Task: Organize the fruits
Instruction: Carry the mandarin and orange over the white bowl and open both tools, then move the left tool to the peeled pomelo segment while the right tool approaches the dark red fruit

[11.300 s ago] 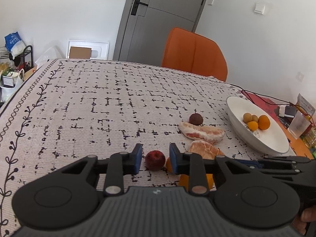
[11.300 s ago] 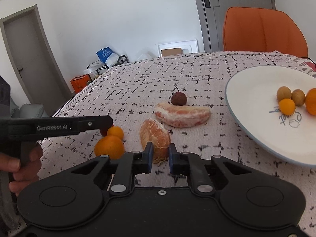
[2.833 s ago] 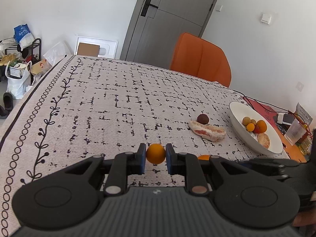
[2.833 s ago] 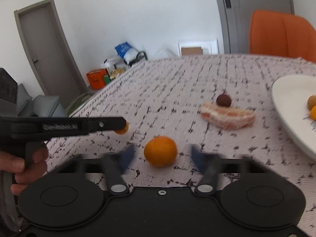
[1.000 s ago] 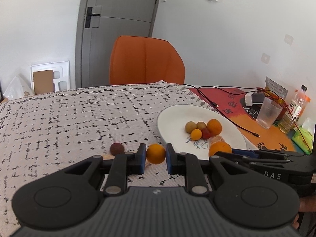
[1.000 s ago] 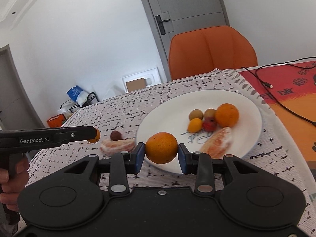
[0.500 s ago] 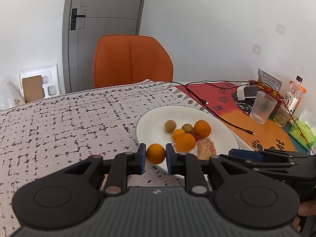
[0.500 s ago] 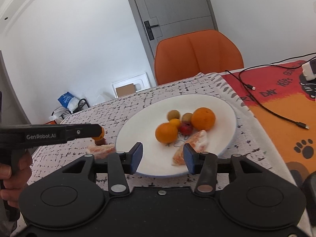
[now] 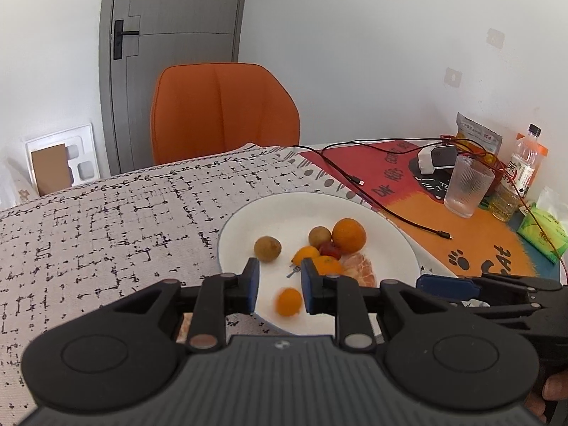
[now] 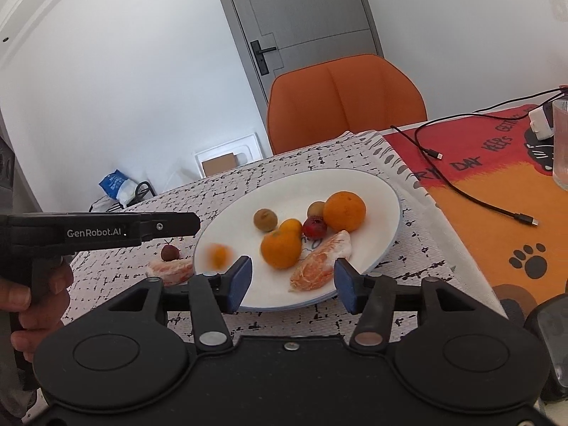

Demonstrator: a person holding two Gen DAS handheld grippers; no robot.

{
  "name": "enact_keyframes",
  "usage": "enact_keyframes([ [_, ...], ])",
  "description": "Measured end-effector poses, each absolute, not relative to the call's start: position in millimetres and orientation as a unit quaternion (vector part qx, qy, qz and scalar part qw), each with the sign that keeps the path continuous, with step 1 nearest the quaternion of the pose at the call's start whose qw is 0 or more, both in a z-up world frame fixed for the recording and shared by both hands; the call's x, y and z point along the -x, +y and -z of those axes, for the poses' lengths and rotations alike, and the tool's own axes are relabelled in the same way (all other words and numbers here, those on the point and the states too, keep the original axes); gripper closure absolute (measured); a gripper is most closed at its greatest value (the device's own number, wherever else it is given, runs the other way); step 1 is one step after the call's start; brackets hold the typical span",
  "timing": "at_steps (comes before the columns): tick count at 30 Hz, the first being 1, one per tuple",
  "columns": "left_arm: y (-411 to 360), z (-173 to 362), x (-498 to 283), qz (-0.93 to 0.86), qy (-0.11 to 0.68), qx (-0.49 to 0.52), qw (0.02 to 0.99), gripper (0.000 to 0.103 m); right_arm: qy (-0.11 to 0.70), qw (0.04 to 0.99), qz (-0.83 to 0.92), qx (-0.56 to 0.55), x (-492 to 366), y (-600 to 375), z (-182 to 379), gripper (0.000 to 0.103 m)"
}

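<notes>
Left gripper (image 9: 277, 285) jaws parted, holding nothing; a small blurred orange fruit (image 9: 289, 301) sits in the gap just below the fingertips, nearer the right pad, touching neither as far as I can tell, over the near rim area of the white plate (image 9: 390, 234). In the right wrist view the same small fruit (image 10: 218, 255) is a blurred smear at the plate's 9 o'clock edge, just under the left gripper's tip (image 10: 177, 225)

Right gripper (image 10: 291, 280) jaws spread wide, empty, hovering at the plate's (image 10: 376, 191) 6 o'clock rim. Between and beyond its fingers: a mandarin (image 10: 281, 249) near plate centre, a peeled pomelo segment (image 10: 321, 261) at 5 o'clock of it, close to the right pad but apart

On the plate also: big orange (image 10: 344, 211) at 2 o'clock, red small fruit (image 10: 314, 227) touching it on its left, a smaller orange fruit (image 10: 290, 226) behind the mandarin, two brown round fruits (image 10: 265, 219) (image 10: 316, 208) toward 11–12 o'clock

Off the plate, on the patterned tablecloth (image 10: 319, 156) at 9 o'clock: another pomelo segment (image 10: 170, 269) with a dark red round fruit (image 10: 169, 252) right behind it, both well apart from either claw

Orange chair (image 9: 220, 106) at 12 o'clock past the table edge; ribbed glass (image 9: 467, 186) and black cable (image 9: 390, 206) on the orange mat at 2–3 o'clock
</notes>
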State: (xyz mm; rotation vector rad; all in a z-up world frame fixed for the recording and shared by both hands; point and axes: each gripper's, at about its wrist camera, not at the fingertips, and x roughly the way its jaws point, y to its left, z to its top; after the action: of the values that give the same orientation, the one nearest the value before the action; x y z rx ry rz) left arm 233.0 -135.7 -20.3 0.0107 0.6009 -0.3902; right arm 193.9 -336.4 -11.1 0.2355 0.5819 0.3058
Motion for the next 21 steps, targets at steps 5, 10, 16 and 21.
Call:
enact_keyframes([
  [5, -126.2, 18.1, -230.8, 0.161, 0.291, -0.008, 0.943, 0.041, 0.285, 0.939, -0.152, -0.121, -193.0, -335.7, 11.7, 0.046],
  [10, -111.4, 15.8, -226.6, 0.139, 0.283, -0.008, 0.949, 0.027, 0.284, 0.939, -0.154, -0.120, -192.7, -332.5, 11.2, 0.039],
  [16, -91.5, 13.4, -224.6, 0.116, 0.281, 0.001, 0.953, 0.019, 0.277, 0.941, -0.158, -0.116, -191.2, -324.7, 8.4, 0.019],
  [21, -76.8, 16.5, -223.6, 0.095, 0.281, 0.003, 0.955, 0.017, 0.261, 0.945, -0.155, -0.119, -192.4, -318.0, 7.6, 0.000],
])
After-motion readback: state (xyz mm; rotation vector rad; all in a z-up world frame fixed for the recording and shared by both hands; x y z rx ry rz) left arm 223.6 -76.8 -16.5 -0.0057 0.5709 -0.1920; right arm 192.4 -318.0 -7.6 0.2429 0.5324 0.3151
